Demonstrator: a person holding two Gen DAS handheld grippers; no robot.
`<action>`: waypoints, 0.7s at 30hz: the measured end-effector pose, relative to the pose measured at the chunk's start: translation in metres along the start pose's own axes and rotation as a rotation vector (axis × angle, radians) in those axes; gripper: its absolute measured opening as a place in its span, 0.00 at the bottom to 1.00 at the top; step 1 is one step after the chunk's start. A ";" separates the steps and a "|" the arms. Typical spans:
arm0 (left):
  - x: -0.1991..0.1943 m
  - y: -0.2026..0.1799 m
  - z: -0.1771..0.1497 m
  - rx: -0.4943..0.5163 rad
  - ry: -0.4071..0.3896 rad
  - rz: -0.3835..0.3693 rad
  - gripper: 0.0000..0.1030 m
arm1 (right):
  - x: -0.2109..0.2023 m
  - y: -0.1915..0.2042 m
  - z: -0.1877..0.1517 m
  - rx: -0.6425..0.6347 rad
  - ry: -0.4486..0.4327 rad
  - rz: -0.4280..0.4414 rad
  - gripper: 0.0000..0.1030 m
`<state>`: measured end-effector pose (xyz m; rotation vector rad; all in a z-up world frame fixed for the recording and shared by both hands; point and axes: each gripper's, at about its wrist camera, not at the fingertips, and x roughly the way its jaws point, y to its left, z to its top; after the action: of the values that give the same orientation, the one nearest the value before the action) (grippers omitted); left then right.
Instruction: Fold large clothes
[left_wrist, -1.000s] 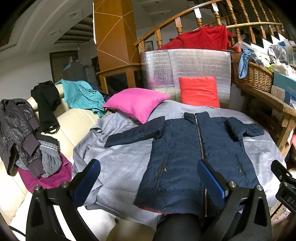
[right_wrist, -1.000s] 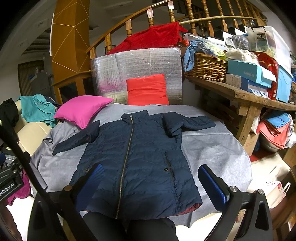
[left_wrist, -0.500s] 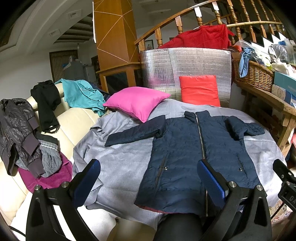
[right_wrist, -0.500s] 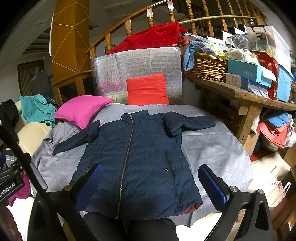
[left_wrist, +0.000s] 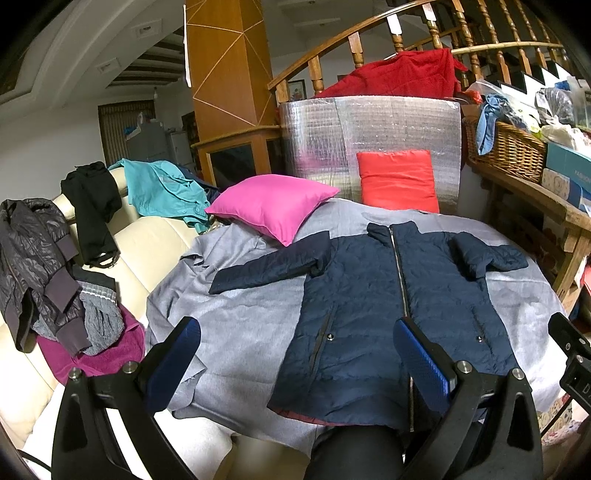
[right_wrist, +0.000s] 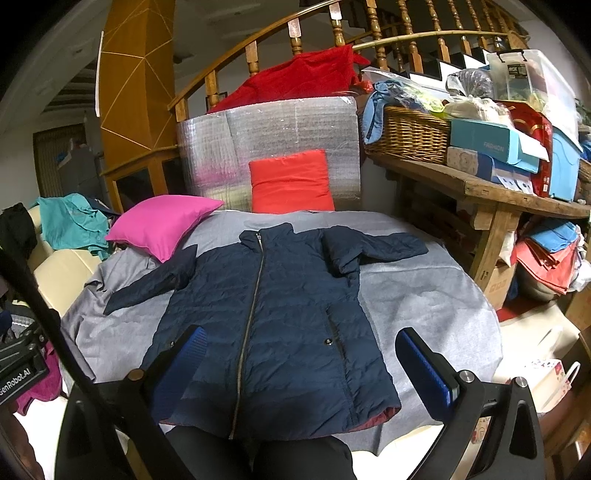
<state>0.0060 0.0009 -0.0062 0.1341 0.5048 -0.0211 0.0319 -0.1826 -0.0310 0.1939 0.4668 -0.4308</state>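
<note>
Both claws, your left claw (left_wrist: 295, 354) and right claw (right_wrist: 303, 354), hover wide open and empty above the navy jacket's (right_wrist: 273, 306) hem, its zipper axis running straight away from you on the grey-covered desk (right_wrist: 436, 306).

My two views are evenly lit from indoor light overhead, sharp at centre; fisheye bending curves the far railing, and black vignette fills the corners.
</note>
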 end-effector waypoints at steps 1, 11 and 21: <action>-0.001 0.000 0.002 0.001 -0.001 0.002 1.00 | -0.001 -0.001 0.001 0.003 -0.001 0.001 1.00; -0.006 0.000 0.017 -0.004 -0.021 0.010 1.00 | -0.004 -0.008 0.019 0.016 -0.030 0.005 1.00; 0.102 -0.024 0.043 -0.018 0.139 -0.034 1.00 | 0.071 -0.041 0.063 0.095 -0.017 0.011 1.00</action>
<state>0.1149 -0.0270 -0.0217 0.1100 0.6456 -0.0404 0.0961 -0.2619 -0.0128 0.2846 0.4289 -0.4437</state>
